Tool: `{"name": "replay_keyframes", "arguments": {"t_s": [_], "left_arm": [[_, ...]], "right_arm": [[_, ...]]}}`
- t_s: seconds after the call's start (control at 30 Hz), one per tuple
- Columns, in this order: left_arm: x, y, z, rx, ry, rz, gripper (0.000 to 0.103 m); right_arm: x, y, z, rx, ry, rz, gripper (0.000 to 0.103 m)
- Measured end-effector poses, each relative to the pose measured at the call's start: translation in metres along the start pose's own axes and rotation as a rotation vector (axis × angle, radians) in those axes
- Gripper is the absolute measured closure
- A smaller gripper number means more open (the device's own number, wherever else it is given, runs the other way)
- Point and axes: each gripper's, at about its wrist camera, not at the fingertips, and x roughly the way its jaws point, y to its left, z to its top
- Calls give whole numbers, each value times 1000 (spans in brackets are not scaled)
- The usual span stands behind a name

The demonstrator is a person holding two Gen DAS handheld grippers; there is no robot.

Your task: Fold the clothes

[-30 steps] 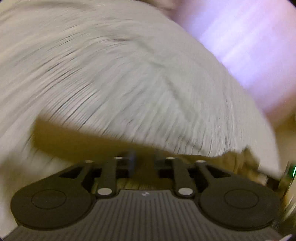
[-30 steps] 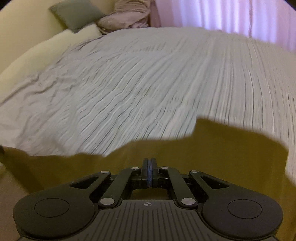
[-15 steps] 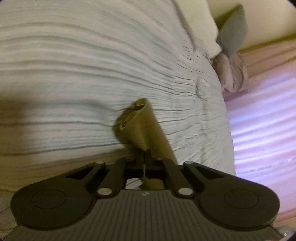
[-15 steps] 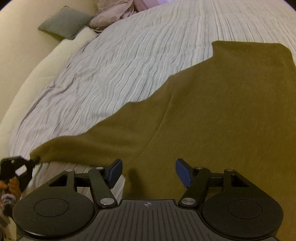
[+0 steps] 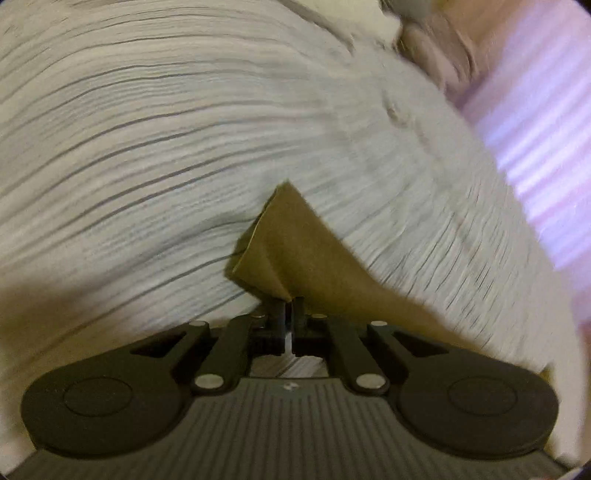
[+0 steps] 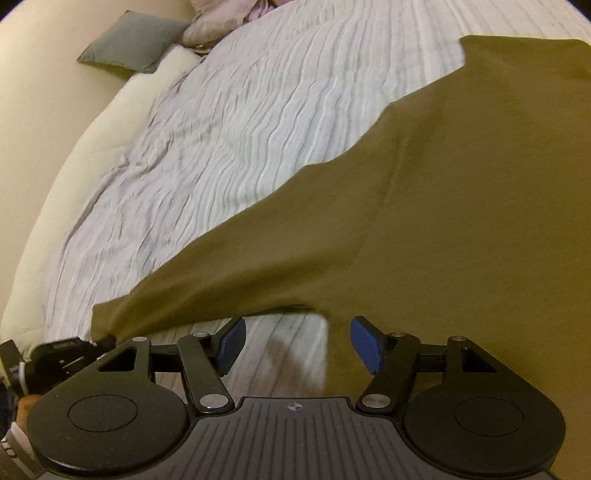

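An olive-brown garment (image 6: 424, 206) lies spread on the striped grey bedspread (image 6: 258, 110). Its near-left corner is lifted off the bed. My left gripper (image 5: 289, 308) is shut on that corner, and a folded point of the garment (image 5: 291, 243) sticks up past the fingers. In the right wrist view the left gripper (image 6: 62, 354) shows at the far left, holding the cloth's tip. My right gripper (image 6: 297, 345) is open just above the garment's near edge, its blue pads (image 6: 231, 345) apart with nothing between them.
A grey cushion (image 6: 129, 42) and a pinkish bundle of cloth (image 6: 225, 18) lie at the bed's far end beside a cream headboard edge (image 6: 92, 147). Pale curtains (image 5: 535, 122) hang beyond the bed. A hand (image 6: 22, 406) shows at lower left.
My right gripper opened and let go of the garment, which now lies on the bed. My left gripper kept its hold on the corner and swung, stretching the cloth leftward.
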Motion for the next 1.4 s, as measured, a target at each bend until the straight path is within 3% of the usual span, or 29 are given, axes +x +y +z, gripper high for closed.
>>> {"name": "replay_keyframes", "arguments": {"t_s": [0.13, 0.2, 0.23, 0.3, 0.4, 0.47, 0.53, 0.6, 0.63, 0.7, 0.8, 0.9, 1.07, 1.17, 1.23, 1.33, 1.4], "left_arm": [[-6, 13, 4, -136, 0, -23, 96], [-15, 6, 3, -86, -7, 24, 96], [-20, 2, 3, -60, -11, 48, 96], [-31, -10, -1, 19, -28, 97, 97], [-34, -40, -3, 126, -48, 1, 97], [-22, -54, 1, 175, -46, -75, 95], [9, -66, 6, 204, -22, -82, 95], [36, -68, 7, 224, 7, 15, 94], [38, -65, 8, 203, 17, 38, 100], [30, -67, 6, 197, 6, 64, 99], [3, -88, -5, 309, -44, 89, 97], [-17, -113, -35, 423, 10, 27, 96], [-35, -170, -127, 630, 236, -242, 96], [-51, -190, -194, 701, 380, -373, 94], [-59, -191, -241, 737, 468, -400, 92], [-75, -174, -295, 778, 553, -303, 91], [-97, -164, -311, 787, 529, -251, 90]], "right_arm": [[5, 4, 1, 47, -35, 50, 36], [3, 7, 2, 52, -89, 54, 38], [3, 9, 3, 48, -116, 43, 45], [6, 12, 5, 20, -157, -32, 49], [18, 14, 4, -32, -185, -131, 56], [27, 17, -1, -53, -200, -135, 57], [42, 29, -9, -114, -171, -128, 57], [52, 46, -20, -205, -123, -95, 56], [49, 56, -26, -241, -108, -66, 56], [31, 68, -38, -273, -104, -18, 56], [-15, 57, -55, -222, -168, -114, 56], [-67, 21, -73, -128, -214, -318, 56], [-149, -38, -126, -71, -206, -657, 56], [-174, -52, -177, -69, -154, -716, 56], [-187, -60, -212, -64, -120, -732, 56], [-208, -71, -266, -55, -68, -756, 56], [-221, -70, -290, -44, -57, -743, 56]]}}
